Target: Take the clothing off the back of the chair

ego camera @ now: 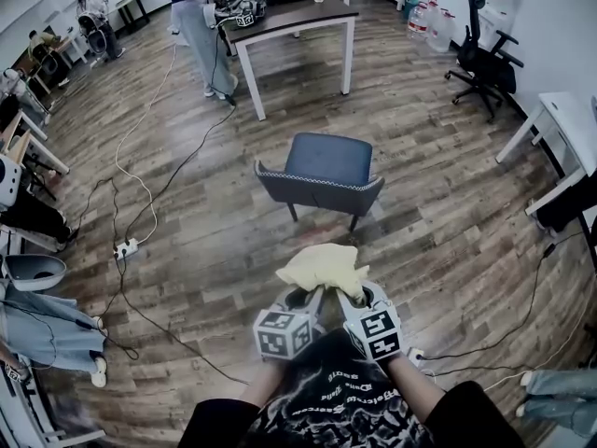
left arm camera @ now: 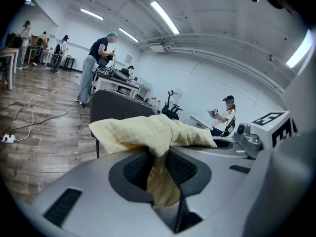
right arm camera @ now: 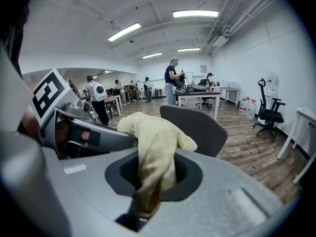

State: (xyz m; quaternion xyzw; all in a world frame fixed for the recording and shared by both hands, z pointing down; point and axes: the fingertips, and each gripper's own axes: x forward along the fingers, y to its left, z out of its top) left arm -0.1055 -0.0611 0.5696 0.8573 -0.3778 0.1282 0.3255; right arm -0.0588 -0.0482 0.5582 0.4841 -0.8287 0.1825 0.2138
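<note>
A pale yellow checked piece of clothing (ego camera: 324, 269) hangs bunched between my two grippers, in the air in front of a dark grey chair (ego camera: 322, 171). It is off the chair's back, which is bare. My left gripper (ego camera: 308, 299) is shut on one end of the cloth (left arm camera: 155, 152). My right gripper (ego camera: 353, 297) is shut on the other end (right arm camera: 153, 157). Both grippers sit side by side, close to my body, a short way from the chair. In each gripper view the fabric is pinched deep between the jaws and spills over their tips.
A white-legged table (ego camera: 297, 19) stands beyond the chair with a person (ego camera: 199, 26) beside it. Cables and a power strip (ego camera: 126, 247) lie on the wooden floor at left. A black office chair (ego camera: 485, 59) and white desks (ego camera: 564, 129) stand at right.
</note>
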